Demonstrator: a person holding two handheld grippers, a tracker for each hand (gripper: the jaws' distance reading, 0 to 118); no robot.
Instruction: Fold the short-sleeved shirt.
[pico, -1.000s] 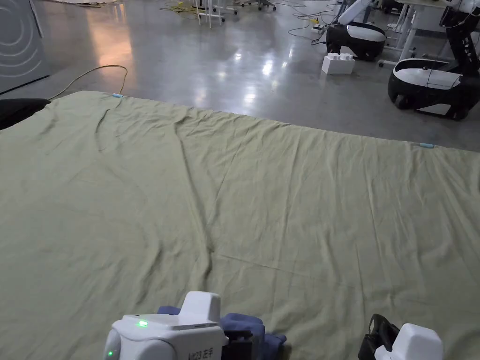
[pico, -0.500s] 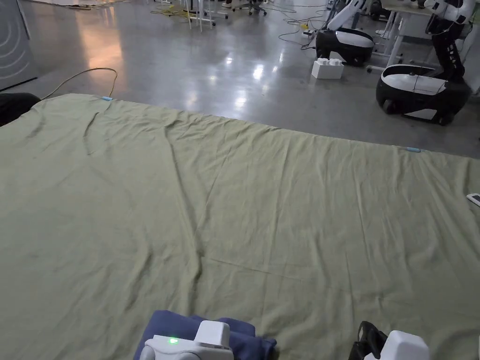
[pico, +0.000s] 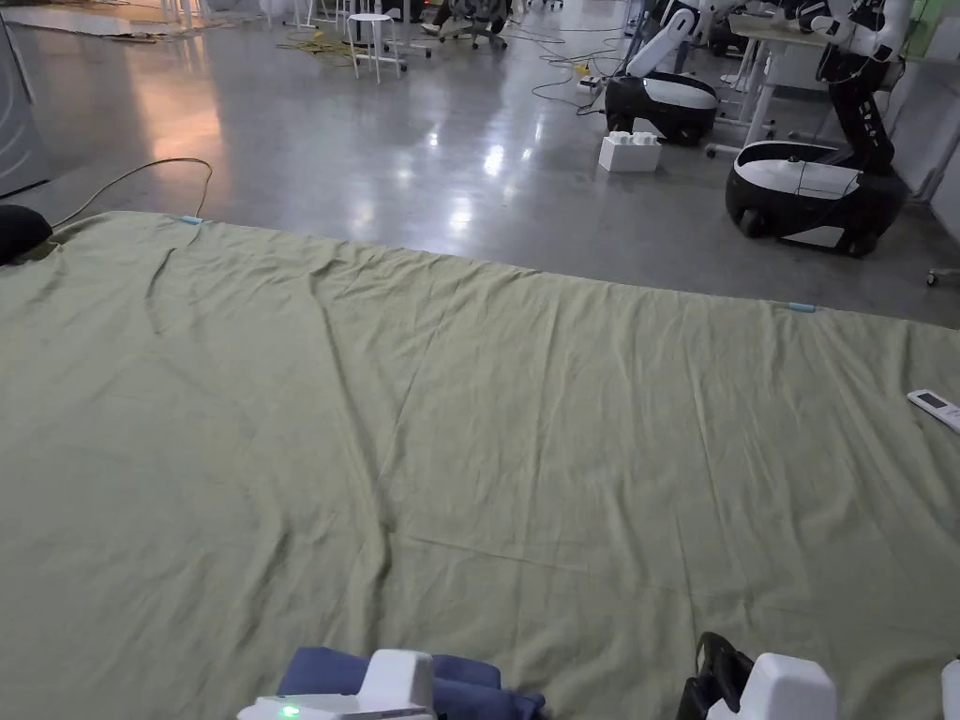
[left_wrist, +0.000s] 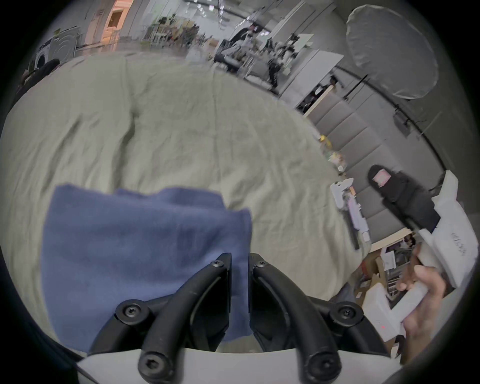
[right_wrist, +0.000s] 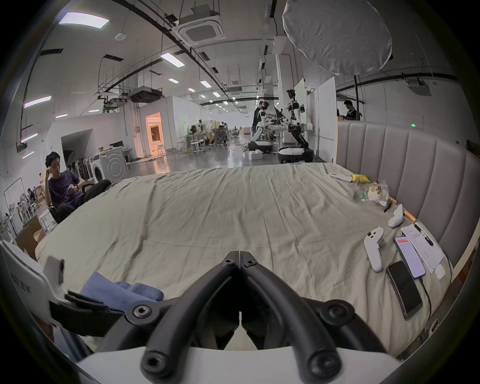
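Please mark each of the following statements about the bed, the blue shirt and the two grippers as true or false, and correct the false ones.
1. The blue shirt lies folded at the near edge of the green bedsheet. True.
2. The right gripper has its jaws wide open. False: its tips meet, with nothing between them.
3. The left gripper is over the shirt. True.
4. Two phones lie on the bed near the headboard. True.
5. The shirt is spread flat across the whole bed. False: it is a small folded bundle.
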